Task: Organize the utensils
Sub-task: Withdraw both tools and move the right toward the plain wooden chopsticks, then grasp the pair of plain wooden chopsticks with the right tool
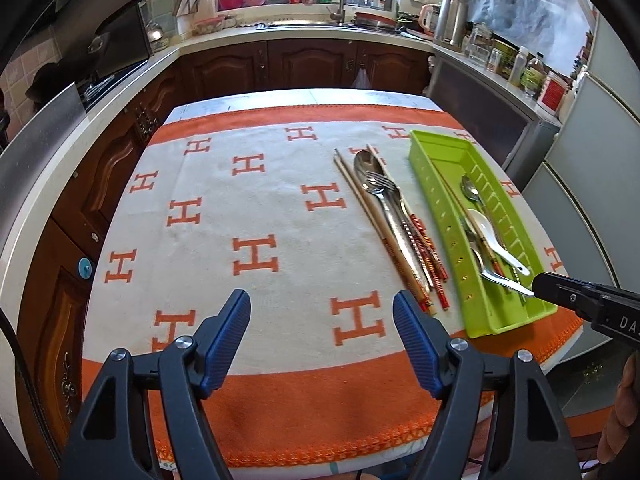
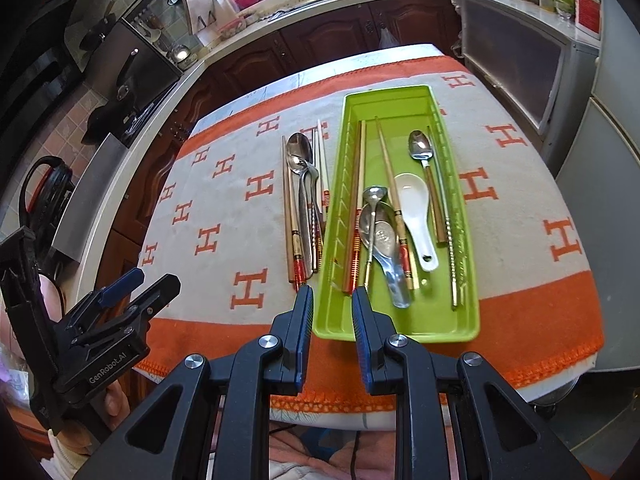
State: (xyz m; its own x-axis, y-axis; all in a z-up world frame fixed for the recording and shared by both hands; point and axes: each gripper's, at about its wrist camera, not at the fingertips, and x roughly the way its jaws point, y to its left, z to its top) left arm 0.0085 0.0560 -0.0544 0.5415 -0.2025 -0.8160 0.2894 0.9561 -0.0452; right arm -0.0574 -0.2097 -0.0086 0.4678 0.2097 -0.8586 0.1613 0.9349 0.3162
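We hold our left gripper above the bare part of the patterned towel, its jaws spread wide with nothing between them, while our right gripper hovers at the near end of the green tray, its jaws narrowed to a slim gap yet pressing on nothing that we can see. The loose utensils lie in a tight bundle on the towel just beside the tray's left wall, handles toward us. We judge them light and stiff; the polished metal pieces look slippery and sit overlapped, so we would take them by the handle ends nearest us, where they fan apart a little, and the thin chopsticks by their banded tails. On the towel we count one large metal spoon, one fork lying across it, and about four chopsticks, though the overlap leaves that count unsure. In the tray we count three metal spoons, one white ceramic spoon, which we judge the most breakable, and about five chopsticks.
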